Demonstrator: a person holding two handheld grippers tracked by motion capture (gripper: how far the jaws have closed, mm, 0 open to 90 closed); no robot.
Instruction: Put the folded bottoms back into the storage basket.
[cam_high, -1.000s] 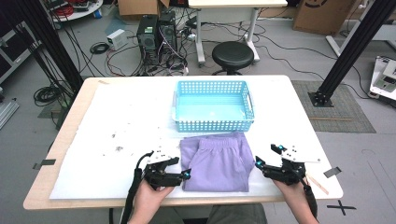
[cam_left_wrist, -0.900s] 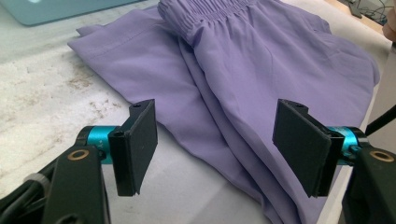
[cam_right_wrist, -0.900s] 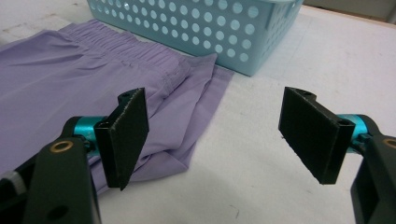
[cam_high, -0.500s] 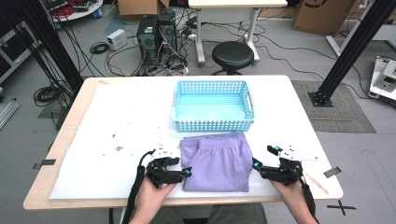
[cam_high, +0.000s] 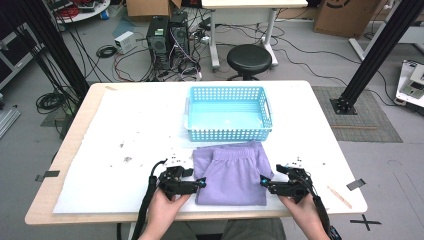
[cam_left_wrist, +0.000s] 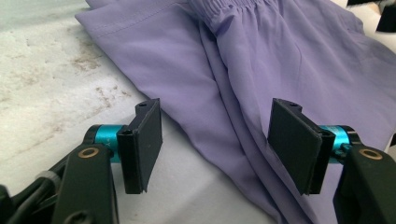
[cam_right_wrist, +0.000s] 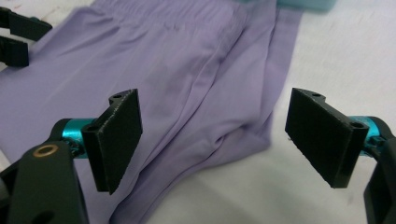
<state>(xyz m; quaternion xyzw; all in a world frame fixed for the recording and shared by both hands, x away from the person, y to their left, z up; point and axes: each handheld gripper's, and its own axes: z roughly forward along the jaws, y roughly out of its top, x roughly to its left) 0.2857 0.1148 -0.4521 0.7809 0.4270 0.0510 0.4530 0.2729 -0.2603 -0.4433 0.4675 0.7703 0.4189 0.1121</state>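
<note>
The white-covered table (cam_high: 125, 130) carries a blue basket (cam_high: 229, 114) at its far middle. Just in front of it, touching its near wall, lies the folded purple shorts (cam_high: 233, 172), at the near edge between the two hands. The left gripper (cam_high: 199, 184) sits at the garment's left edge, the right gripper (cam_high: 264, 184) at its right. The gripper views add detail: the left gripper's jaws stand apart, having just closed a little, straddling the folded hem unpinched; the right gripper's jaws have just been opening and stand wide over a corner.
</note>
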